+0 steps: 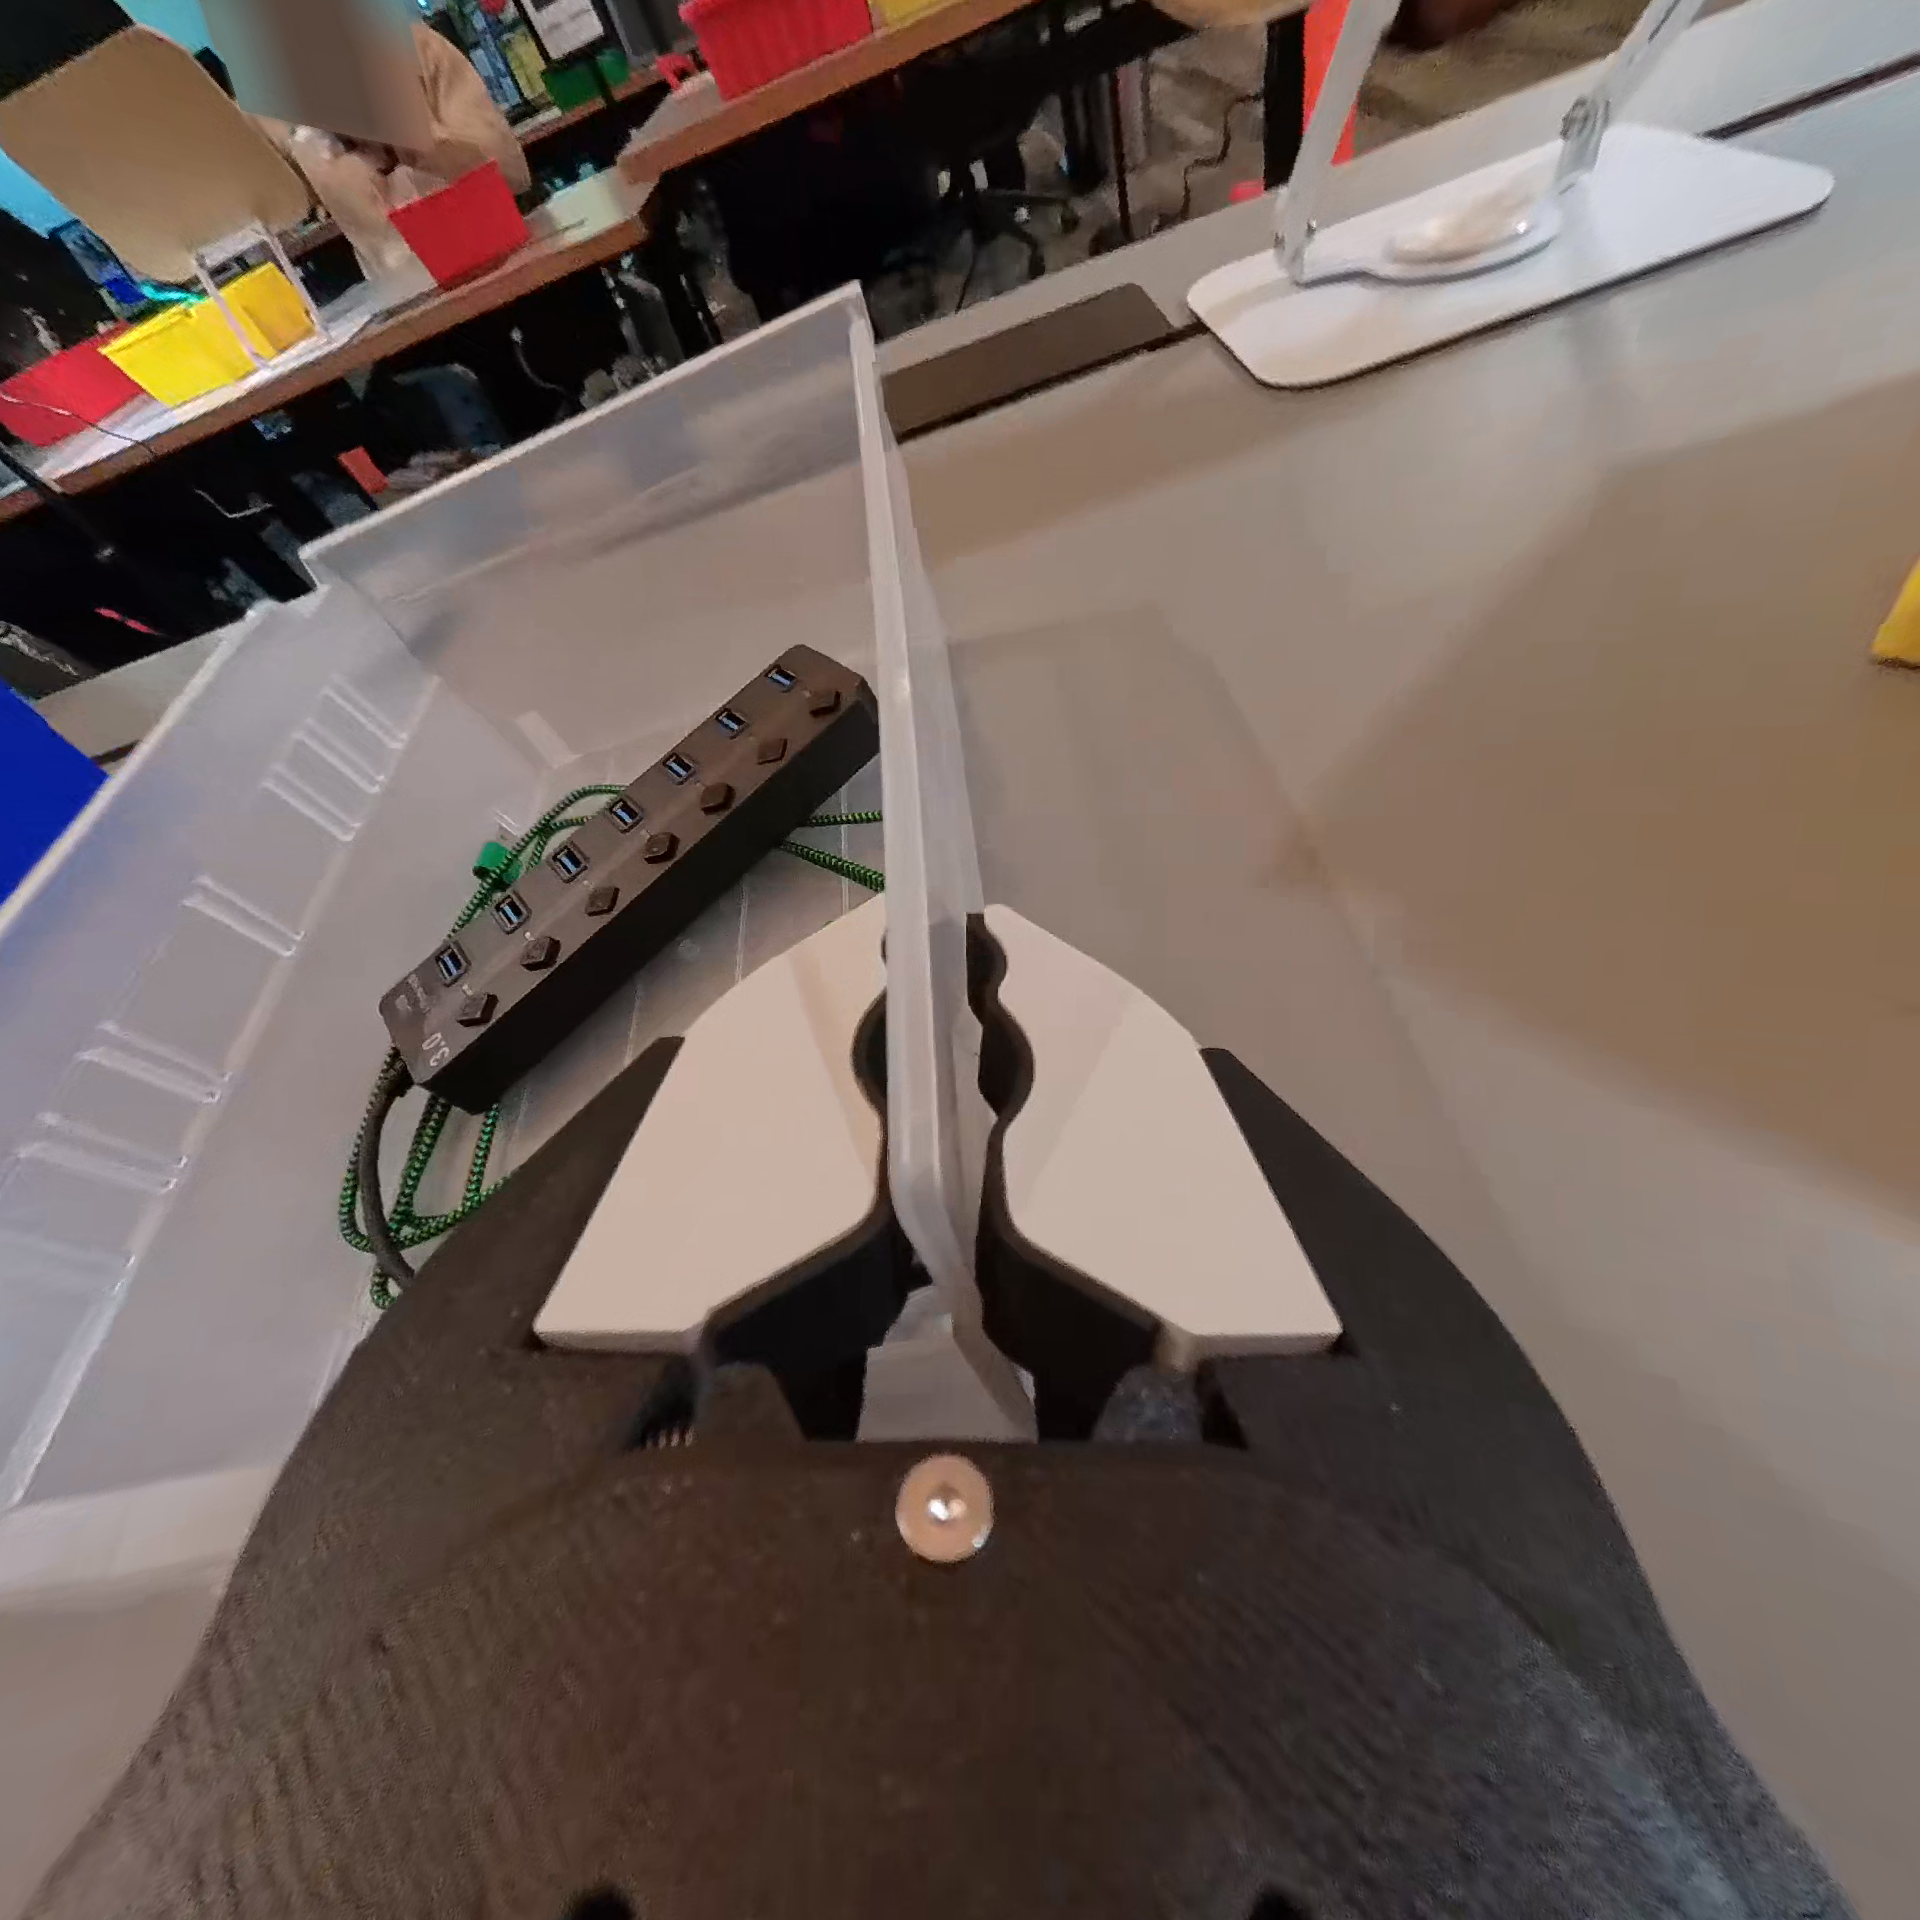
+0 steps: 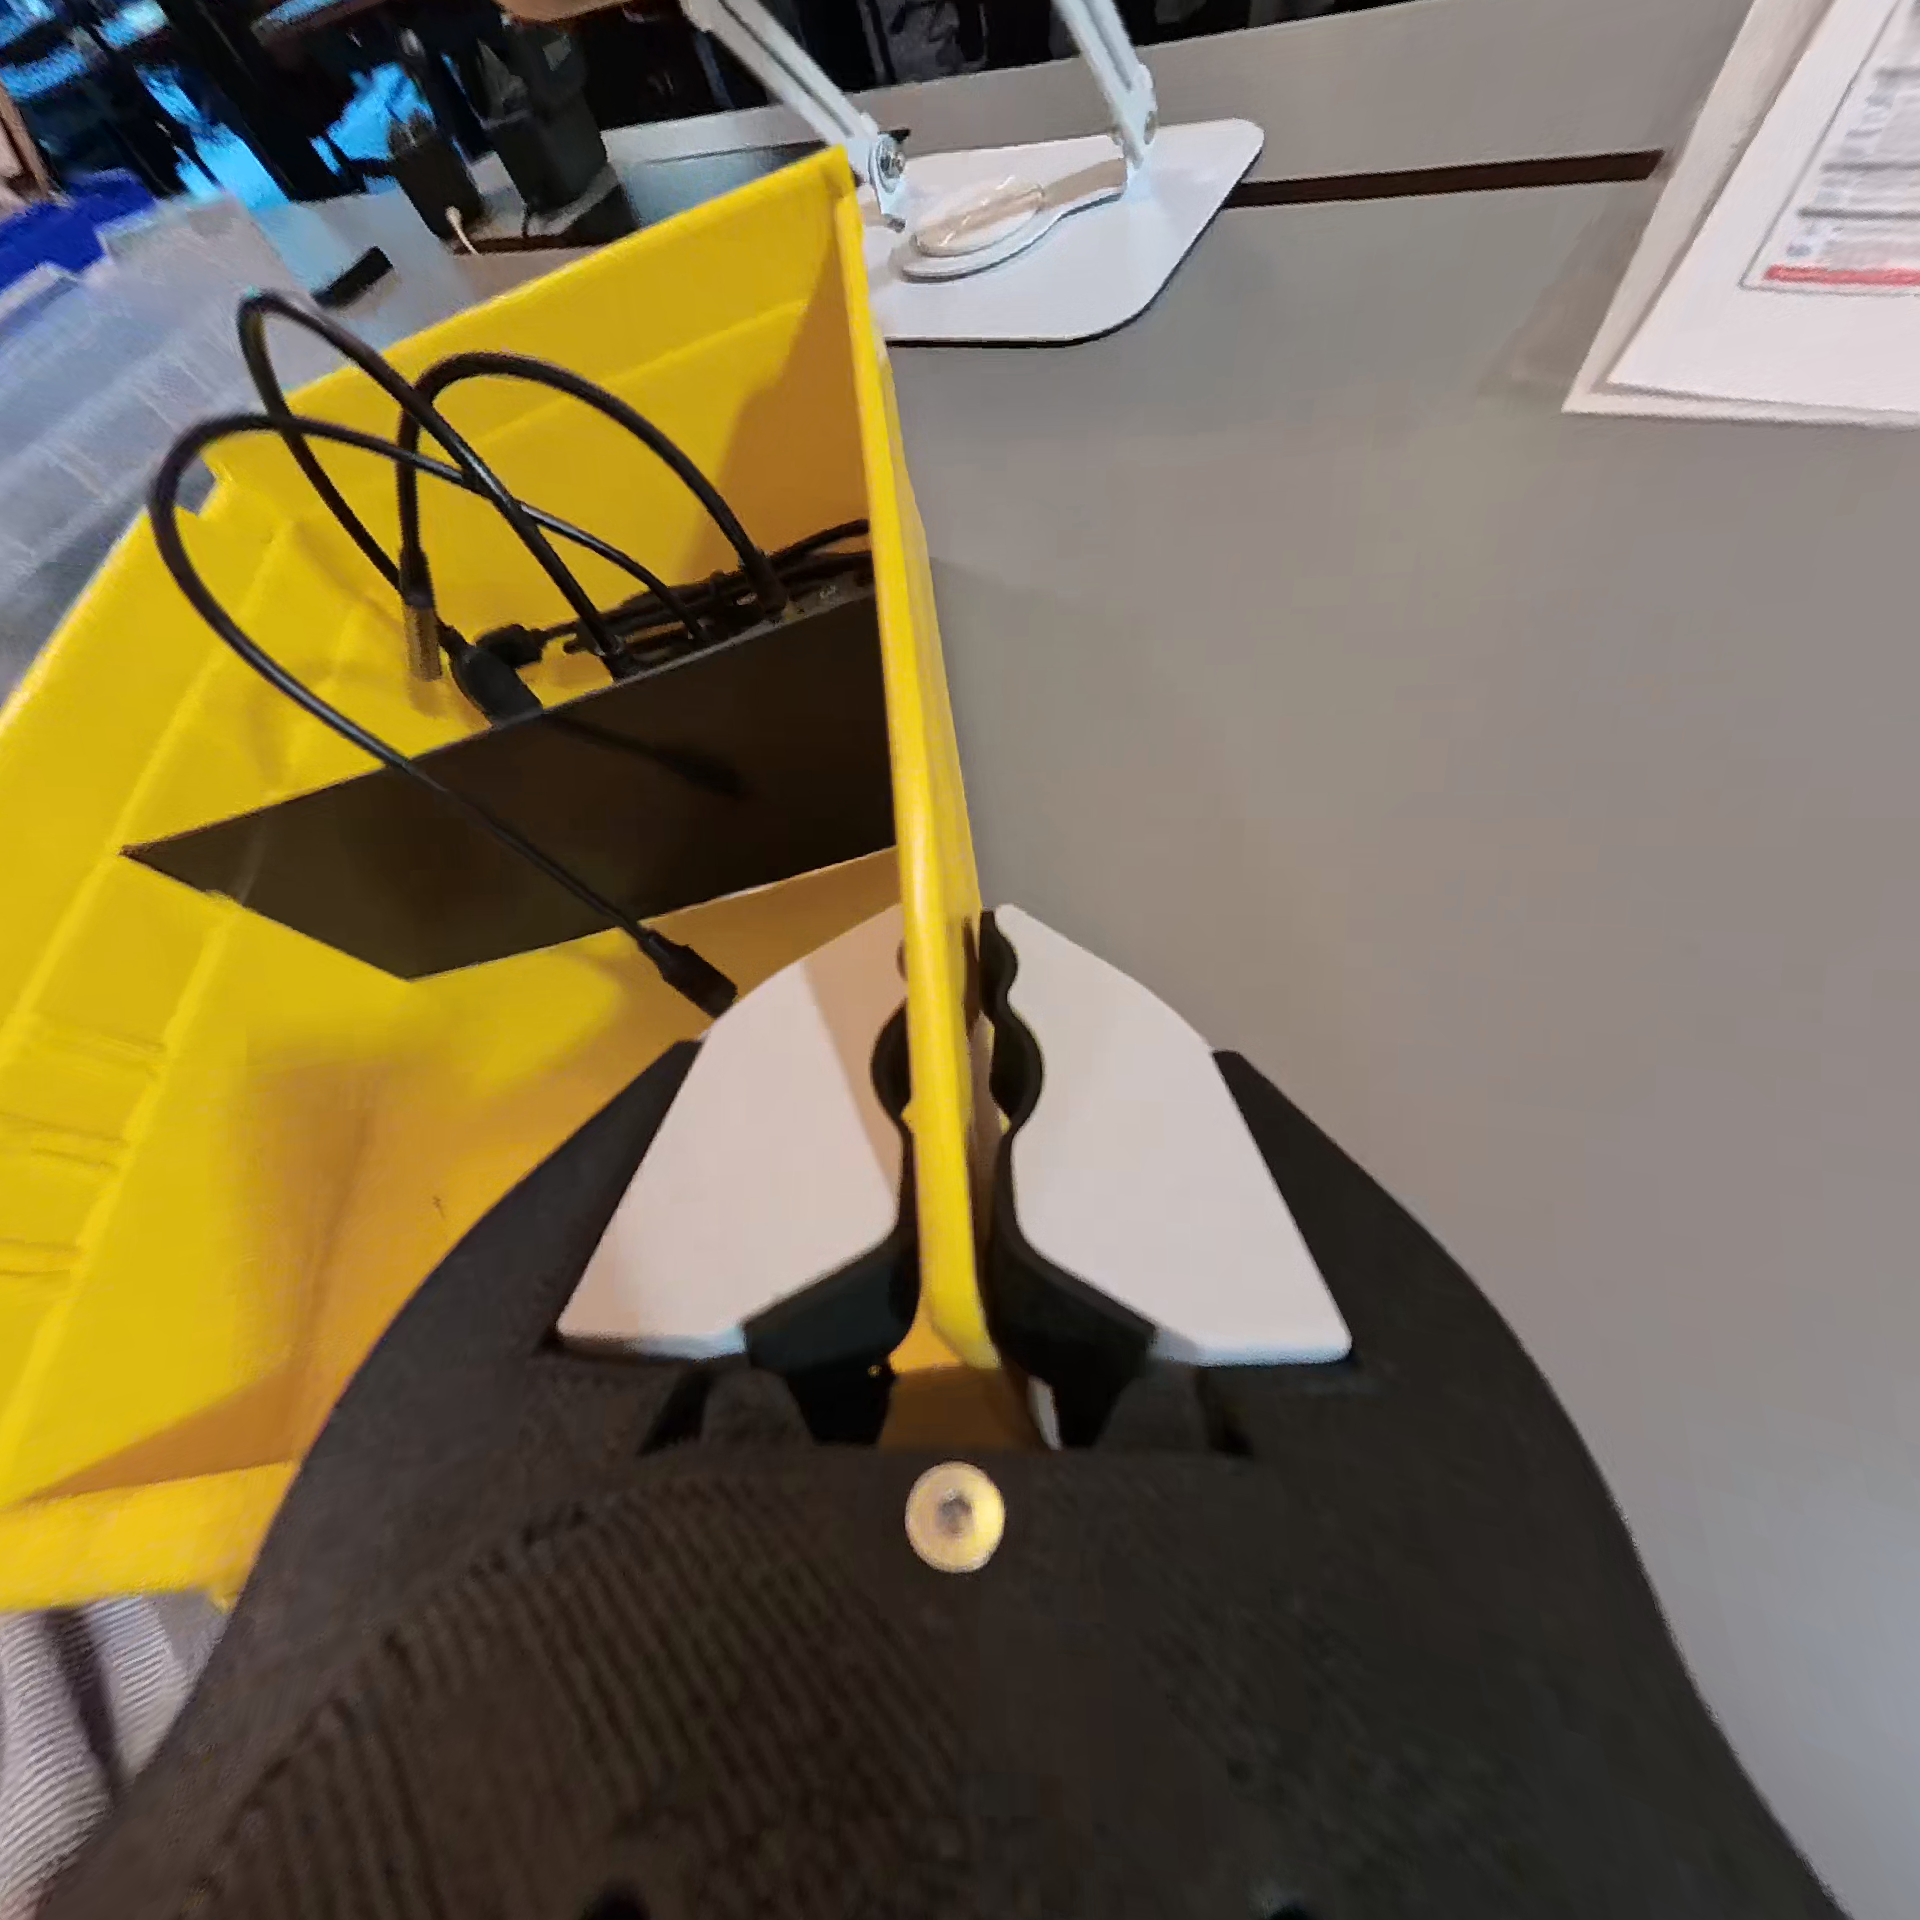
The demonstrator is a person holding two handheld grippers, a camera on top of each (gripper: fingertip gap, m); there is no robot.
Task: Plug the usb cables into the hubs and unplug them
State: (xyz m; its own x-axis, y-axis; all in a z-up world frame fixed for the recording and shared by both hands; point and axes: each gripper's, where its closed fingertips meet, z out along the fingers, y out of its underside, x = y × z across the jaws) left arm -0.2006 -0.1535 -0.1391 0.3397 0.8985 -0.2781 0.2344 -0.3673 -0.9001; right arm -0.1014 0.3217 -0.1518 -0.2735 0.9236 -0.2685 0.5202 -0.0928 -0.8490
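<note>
In the left wrist view my left gripper (image 1: 935, 935) is shut on the right wall of a clear plastic bin (image 1: 914, 727). Inside the bin lies a long black USB hub (image 1: 634, 883) with a row of blue ports and buttons, on a green braided cable (image 1: 416, 1195). In the right wrist view my right gripper (image 2: 945, 935) is shut on the right wall of a yellow bin (image 2: 894, 623). That bin holds a black divider panel (image 2: 582, 810), several looping black USB cables (image 2: 457, 499) and a dark hub (image 2: 821, 603) at the back, mostly hidden.
Both bins are on a grey table (image 1: 1455, 831). A white stand base (image 1: 1507, 260) is at the back; it also shows in the right wrist view (image 2: 1060, 239). A printed sheet (image 2: 1787, 208) lies at far right. Tables with red and yellow bins (image 1: 208, 343) are behind. Across from one pair of fingers to the other is roughly 50 cm.
</note>
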